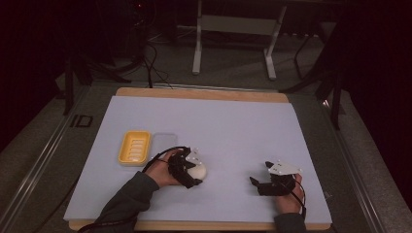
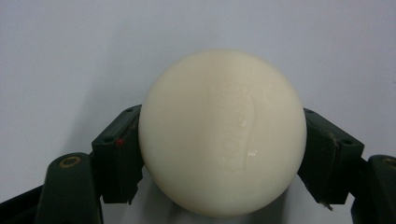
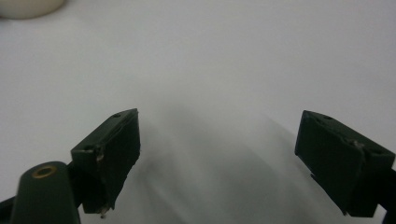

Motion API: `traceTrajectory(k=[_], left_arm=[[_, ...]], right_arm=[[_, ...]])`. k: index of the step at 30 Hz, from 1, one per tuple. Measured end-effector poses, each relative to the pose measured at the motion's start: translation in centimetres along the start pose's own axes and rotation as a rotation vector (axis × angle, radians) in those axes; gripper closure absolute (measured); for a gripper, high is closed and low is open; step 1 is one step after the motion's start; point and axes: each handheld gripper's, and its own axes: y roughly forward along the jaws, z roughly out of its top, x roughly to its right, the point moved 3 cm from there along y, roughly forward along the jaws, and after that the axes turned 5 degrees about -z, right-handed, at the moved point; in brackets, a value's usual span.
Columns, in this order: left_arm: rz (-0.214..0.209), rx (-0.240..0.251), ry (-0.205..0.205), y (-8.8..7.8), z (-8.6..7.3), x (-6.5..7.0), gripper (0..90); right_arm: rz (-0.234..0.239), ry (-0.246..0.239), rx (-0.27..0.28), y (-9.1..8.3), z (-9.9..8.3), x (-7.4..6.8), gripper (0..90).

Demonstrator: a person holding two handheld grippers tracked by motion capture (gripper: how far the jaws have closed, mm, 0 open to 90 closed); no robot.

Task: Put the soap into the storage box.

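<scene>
Gripping the round white soap (image 2: pixel 222 133) between both pads on the tabletop (image 1: pixel 233 126), the left tool (image 1: pixel 194 171) lies just right of the yellow dish (image 1: pixel 134 147), while the right tool (image 3: pixel 219 158), jaws apart and empty, rests well off.

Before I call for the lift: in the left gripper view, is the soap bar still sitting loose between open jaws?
No. The left gripper has both pads pressed against the sides of the round white soap bar, one on each flank.
</scene>
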Motion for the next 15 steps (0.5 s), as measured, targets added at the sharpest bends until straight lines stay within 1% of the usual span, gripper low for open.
traceTrajectory(k=[2,5,6,12,15], left_arm=[[0.009,0.004,-0.013,-0.3,-0.4,-0.1,25.5],[0.01,0.004,-0.022,-0.4,-0.6,-0.1,25.5],[0.012,0.002,-0.027,-0.7,-1.0,-0.1,25.5],[0.017,-0.017,-0.022,-1.3,-1.5,0.0,25.6],[0.018,-0.016,-0.027,-1.5,-1.8,0.0,25.6]], right_arm=[[0.001,0.001,0.001,0.0,0.0,0.0,13.9],[0.001,0.001,0.001,0.0,0.0,0.0,13.9],[0.001,0.001,0.001,0.0,0.0,0.0,13.9],[0.0,0.001,0.001,0.0,0.0,0.0,13.9],[0.0,0.001,0.001,0.0,0.0,0.0,13.9]])
